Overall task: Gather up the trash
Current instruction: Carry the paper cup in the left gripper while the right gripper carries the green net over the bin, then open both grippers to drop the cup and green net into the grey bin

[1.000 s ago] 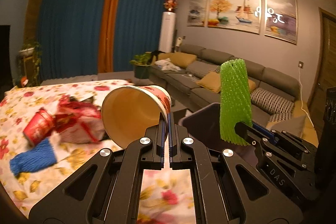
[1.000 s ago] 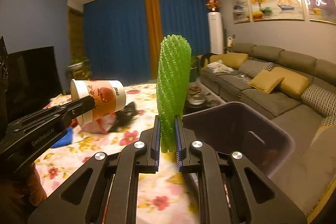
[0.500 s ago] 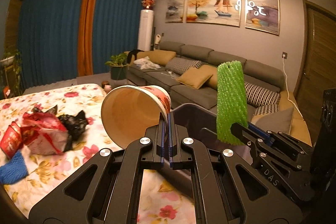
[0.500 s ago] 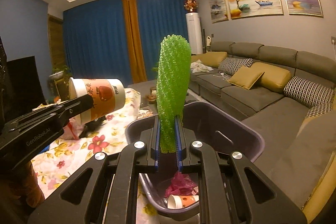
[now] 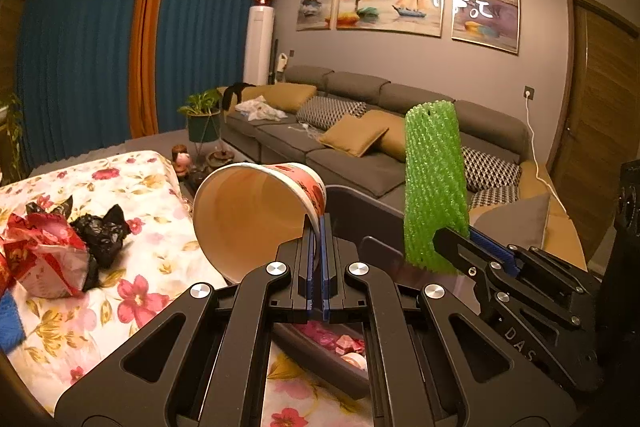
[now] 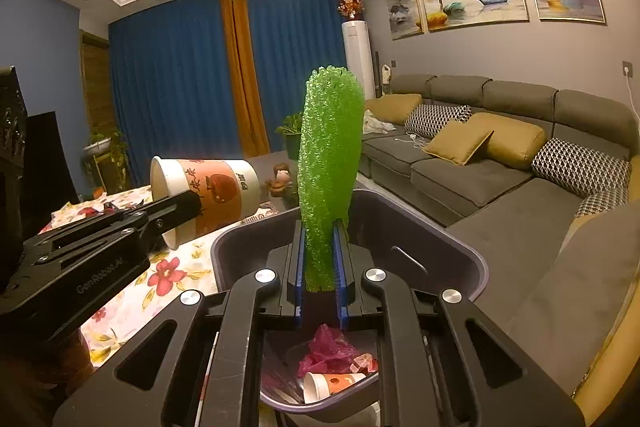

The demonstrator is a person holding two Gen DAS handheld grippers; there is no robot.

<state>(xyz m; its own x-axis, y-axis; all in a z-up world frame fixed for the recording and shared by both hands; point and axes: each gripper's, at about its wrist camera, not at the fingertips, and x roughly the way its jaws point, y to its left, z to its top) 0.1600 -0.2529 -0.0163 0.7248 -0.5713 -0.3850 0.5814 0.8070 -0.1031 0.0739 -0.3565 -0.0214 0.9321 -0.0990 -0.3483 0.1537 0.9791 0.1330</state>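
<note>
My left gripper (image 5: 317, 227) is shut on the rim of a paper cup (image 5: 256, 215) with a red print, held on its side with its mouth to the left; the cup also shows in the right wrist view (image 6: 212, 195). My right gripper (image 6: 319, 251) is shut on a green foam net sleeve (image 6: 330, 163), held upright over the dark trash bin (image 6: 460, 247); the sleeve also shows in the left wrist view (image 5: 434, 183). The bin holds a pink bag (image 6: 328, 347) and a small paper cup (image 6: 332, 385). The left gripper sits just left of the bin (image 5: 360, 203).
A table with a floral cloth (image 5: 132, 187) lies to the left, with a red-and-white wrapper (image 5: 44, 259), a black bag (image 5: 100, 231) and a blue item (image 5: 8, 323) on it. A grey sofa (image 6: 500, 163) with cushions runs along the right wall.
Both grippers have moved right, away from the table's trash and over the bin. The bin's inside has come into view. Both grips are unchanged.
</note>
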